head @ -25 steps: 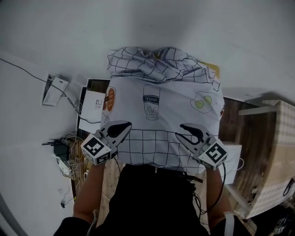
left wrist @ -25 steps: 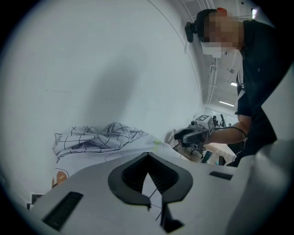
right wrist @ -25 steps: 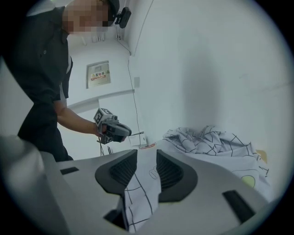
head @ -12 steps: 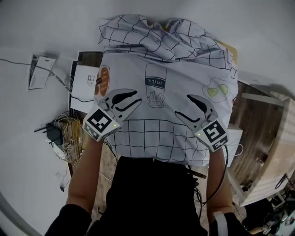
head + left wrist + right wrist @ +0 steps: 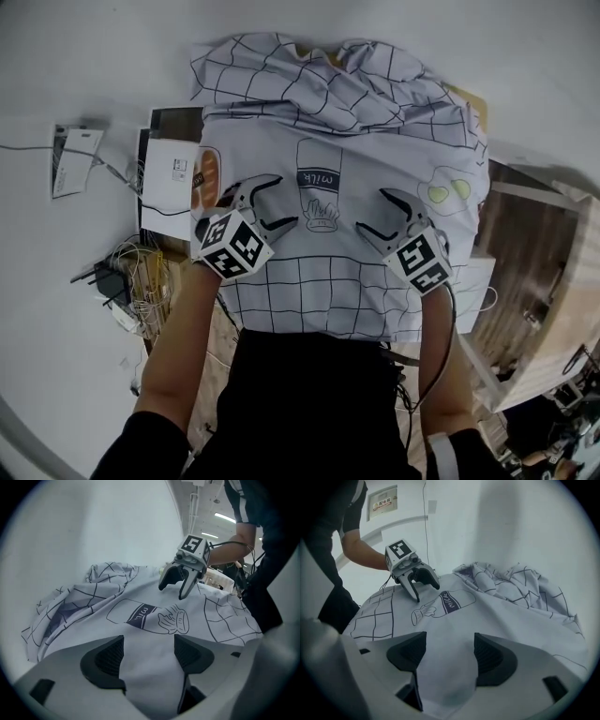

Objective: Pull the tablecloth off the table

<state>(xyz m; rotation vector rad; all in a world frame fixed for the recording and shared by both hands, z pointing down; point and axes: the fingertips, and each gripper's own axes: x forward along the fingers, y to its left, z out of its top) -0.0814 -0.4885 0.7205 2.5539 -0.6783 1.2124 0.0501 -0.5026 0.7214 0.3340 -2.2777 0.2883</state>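
The tablecloth (image 5: 356, 159) is white with thin dark squares on it. It lies spread over the desk (image 5: 466, 95), and its far end is bunched up in a heap. It has drawings on it: a milk bottle (image 5: 319, 178) in the middle, bread (image 5: 206, 180) at the left edge and eggs (image 5: 448, 190) at the right edge.

The left claw (image 5: 281, 200) sits on the cloth just left of the milk bottle. Its jaws are opening wide. A soft ridge of cloth stands up between them, but the pads do not squeeze it.

The right claw (image 5: 373, 214) sits on the cloth just right of the bottle. Its jaws are opening wide too, with a ridge of cloth between them, not pinched.

On the floor to the left are white boxes (image 5: 173, 173) and a tangle of wires (image 5: 141, 281).
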